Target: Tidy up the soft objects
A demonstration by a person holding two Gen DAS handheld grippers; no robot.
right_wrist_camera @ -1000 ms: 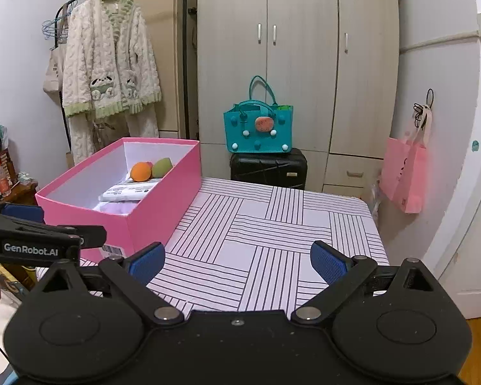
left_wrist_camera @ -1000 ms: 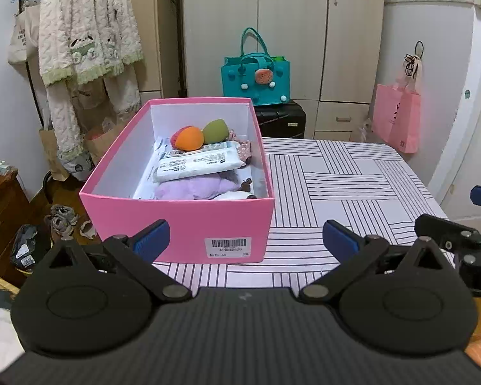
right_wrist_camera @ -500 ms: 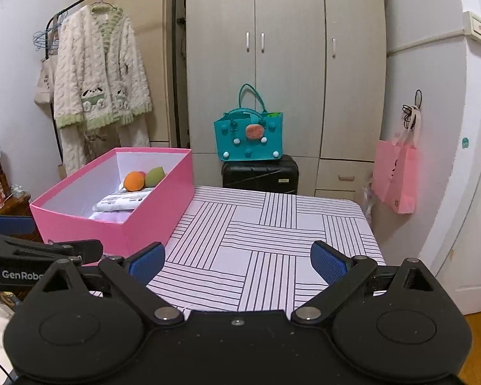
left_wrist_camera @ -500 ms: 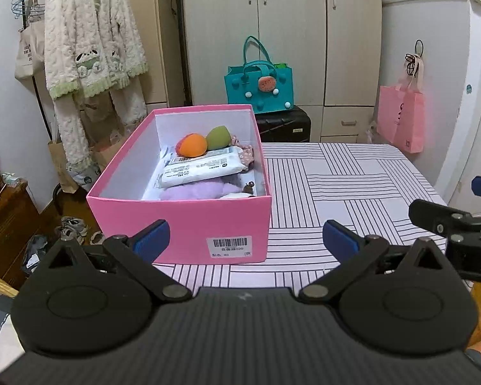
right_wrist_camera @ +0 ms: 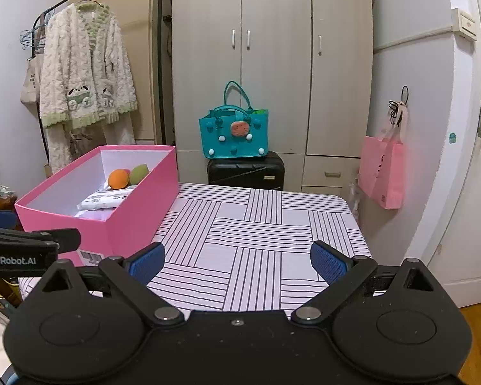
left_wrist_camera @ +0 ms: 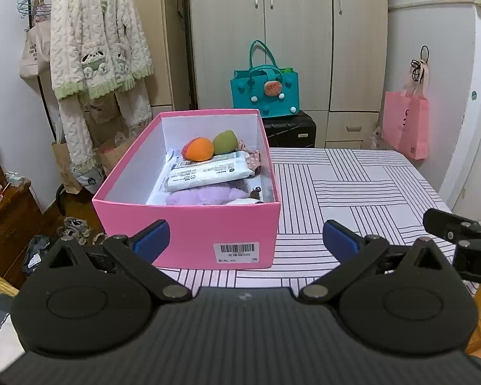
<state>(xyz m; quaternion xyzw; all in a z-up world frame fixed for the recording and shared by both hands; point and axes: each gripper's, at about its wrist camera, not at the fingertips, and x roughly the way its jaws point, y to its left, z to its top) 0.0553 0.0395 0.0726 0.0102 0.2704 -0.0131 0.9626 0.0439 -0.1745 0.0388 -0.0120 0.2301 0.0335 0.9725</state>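
A pink box stands on the left of the striped table. It holds an orange soft ball, a green one, a white wipes pack and a purple plush. My left gripper is open and empty, just before the box's near wall. My right gripper is open and empty over the table's near edge, right of the box. The balls and pack show in the right wrist view too.
A teal bag sits on a black suitcase behind the table, before a wardrobe. A fluffy robe hangs on the left. A pink bag hangs on the right wall. Shoes lie on the floor left.
Both grippers have drawn back and risen a little from the table, so the box and table look farther away. Both stayed open and empty.
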